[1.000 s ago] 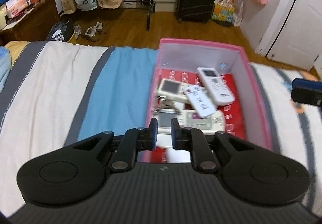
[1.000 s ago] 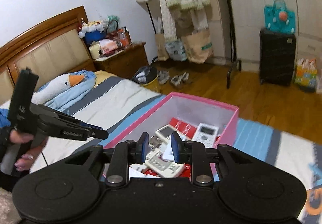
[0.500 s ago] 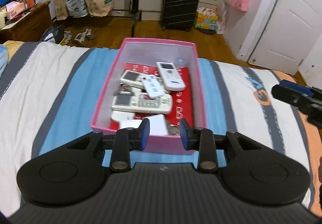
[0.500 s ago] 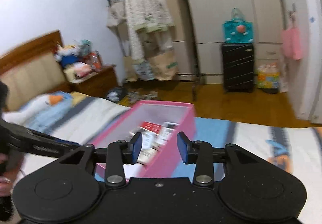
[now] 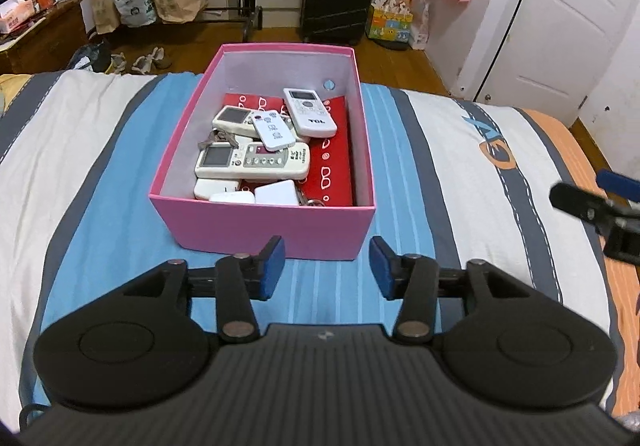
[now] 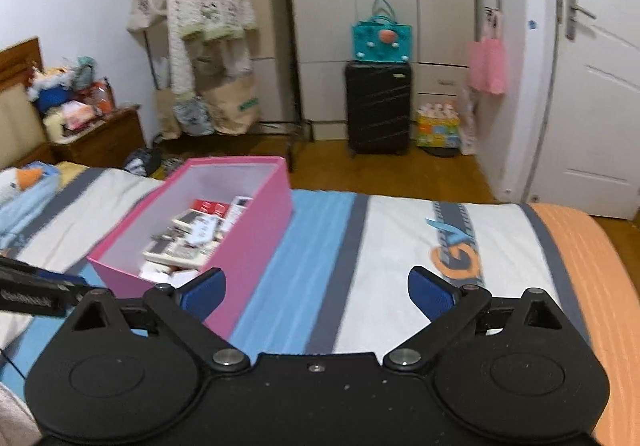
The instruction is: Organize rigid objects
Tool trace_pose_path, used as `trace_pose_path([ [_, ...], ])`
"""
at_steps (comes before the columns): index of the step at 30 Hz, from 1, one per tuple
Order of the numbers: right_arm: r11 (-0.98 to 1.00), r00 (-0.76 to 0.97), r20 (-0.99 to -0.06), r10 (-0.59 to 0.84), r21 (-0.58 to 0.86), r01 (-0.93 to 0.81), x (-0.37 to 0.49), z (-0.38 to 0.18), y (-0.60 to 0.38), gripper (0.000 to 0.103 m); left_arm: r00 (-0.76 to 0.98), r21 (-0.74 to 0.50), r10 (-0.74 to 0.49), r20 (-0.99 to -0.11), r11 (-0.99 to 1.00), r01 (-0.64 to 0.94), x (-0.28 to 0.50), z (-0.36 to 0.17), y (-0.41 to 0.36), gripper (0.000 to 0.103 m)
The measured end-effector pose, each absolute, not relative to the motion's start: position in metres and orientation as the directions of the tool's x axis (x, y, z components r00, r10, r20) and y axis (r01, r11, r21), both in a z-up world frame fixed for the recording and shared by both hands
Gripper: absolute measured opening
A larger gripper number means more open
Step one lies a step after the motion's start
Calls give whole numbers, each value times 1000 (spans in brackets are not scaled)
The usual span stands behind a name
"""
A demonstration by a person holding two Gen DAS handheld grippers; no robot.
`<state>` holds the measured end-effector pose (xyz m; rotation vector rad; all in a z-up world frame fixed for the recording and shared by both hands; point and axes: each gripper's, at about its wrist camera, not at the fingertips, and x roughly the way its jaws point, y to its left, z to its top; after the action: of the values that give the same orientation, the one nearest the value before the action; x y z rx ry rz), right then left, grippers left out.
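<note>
Inside the pink box [image 5: 262, 224] I can read "TCL" near the lower end of the white remote [image 5: 310, 111] lying toward its far wall. Beside the box, my bedspread's [image 5: 460, 149] orange print [image 6: 456, 260] looks like "GY", though it's skewed. The other remotes' button labels are too small to read.

Left gripper [image 5: 327, 266]: matte black body with a ribbed top plate, two round disc housings, silver pivot pins on the linkage arms – blue pads on the fingers [image 5: 271, 266]. Right gripper [image 6: 317, 293]: same black build, smooth speckled plate, small centre screw, silver pivots, textured blue pads. White lettering runs along the left unit's side – unreadable.
</note>
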<state>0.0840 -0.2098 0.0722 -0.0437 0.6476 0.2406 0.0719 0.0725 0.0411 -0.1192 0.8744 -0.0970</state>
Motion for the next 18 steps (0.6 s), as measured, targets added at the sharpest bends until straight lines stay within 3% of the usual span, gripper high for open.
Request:
trace_pose_path([
  [4, 972, 762, -624, 174, -13, -233, 73, 69, -209, 99, 649, -144, -129, -750, 989, 30, 66, 41, 77, 65],
  [18, 978, 771, -629, 98, -84, -193, 54, 78, -195, 99, 644, -98, -111, -757, 994, 55, 60, 35, 71, 95],
])
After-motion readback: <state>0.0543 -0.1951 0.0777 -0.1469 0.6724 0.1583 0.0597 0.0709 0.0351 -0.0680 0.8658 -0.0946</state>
